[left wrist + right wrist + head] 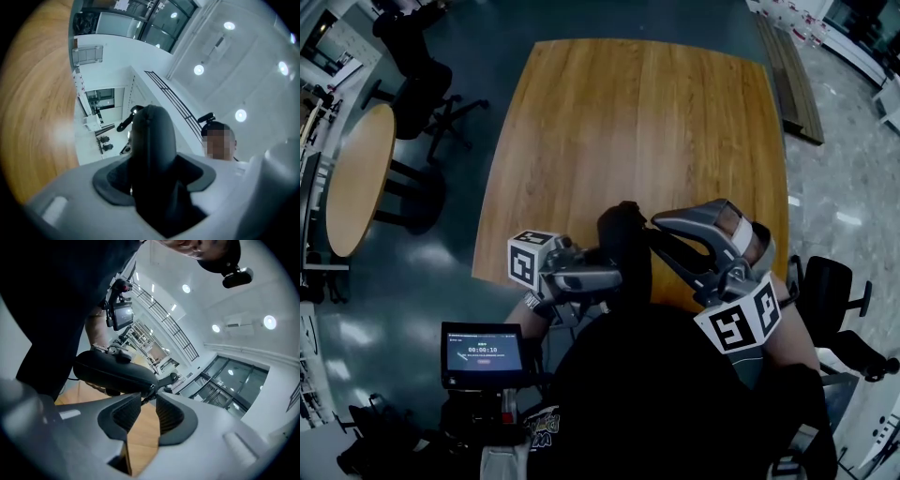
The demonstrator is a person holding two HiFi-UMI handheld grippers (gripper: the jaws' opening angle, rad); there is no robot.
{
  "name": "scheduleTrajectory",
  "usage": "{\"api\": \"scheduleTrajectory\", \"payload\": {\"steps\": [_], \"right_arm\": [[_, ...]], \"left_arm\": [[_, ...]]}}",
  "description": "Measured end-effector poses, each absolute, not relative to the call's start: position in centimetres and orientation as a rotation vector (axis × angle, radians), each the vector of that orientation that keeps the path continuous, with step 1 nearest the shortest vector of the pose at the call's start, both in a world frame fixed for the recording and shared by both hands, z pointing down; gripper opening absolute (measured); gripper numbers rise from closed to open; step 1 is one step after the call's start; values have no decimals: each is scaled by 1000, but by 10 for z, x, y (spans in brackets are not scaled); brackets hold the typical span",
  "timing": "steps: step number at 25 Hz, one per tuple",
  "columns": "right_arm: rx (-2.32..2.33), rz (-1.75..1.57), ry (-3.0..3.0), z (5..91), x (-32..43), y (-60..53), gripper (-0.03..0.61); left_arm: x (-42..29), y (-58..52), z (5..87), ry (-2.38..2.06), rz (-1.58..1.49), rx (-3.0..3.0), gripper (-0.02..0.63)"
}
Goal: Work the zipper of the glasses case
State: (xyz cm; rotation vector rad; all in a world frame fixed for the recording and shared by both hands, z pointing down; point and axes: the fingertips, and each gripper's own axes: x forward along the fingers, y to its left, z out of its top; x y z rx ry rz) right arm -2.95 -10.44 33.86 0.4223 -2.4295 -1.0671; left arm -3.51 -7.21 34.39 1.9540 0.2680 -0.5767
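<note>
Square wooden table point(637, 141) that I saw below the rig, round wooden table point(358, 178) well apart at its left, dark office chair point(422, 89) beside that, black chair point(830, 291) at right, small lit screen point(483, 354) at lower left, ceiling lights point(198, 70) I noted overhead.

— Where does the head view look from?
— From above the person point(675, 394), steeply down onto the table point(628, 122). The left gripper point(609, 278) and right gripper point(659, 234) sit close beneath it.
— And the left gripper view?
— It rides behind that gripper's jaws, tilted up toward the ceiling lights point(198, 70) (table only at its left edge). The glasses case point(152, 140) is very near, between the jaws.
— The right gripper view?
— Behind its own jaws, askew, facing the same case just past the tips.
— What's shared?
— Case and table, in all three.
</note>
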Motion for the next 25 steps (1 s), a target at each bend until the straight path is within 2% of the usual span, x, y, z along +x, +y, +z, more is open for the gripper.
{"api": "scheduleTrajectory", "payload": {"steps": [10,12,14,25], "right_arm": [[323,-1206,-2308,344,-37,-100,51],[313,-1207,-2306,345,-36,-99,26],[318,-1179,-2328,344,-35,-99,8],[390,-935,-2505,343,-25,-103,5]], "left_arm": [[-39,-69,359,261,-466,1931,268],[-37,-68,360,277,-439,1914,268],[-36,-67,361,276,-423,1922,268],[-47,-95,351,27,-568,2081,255]]}}
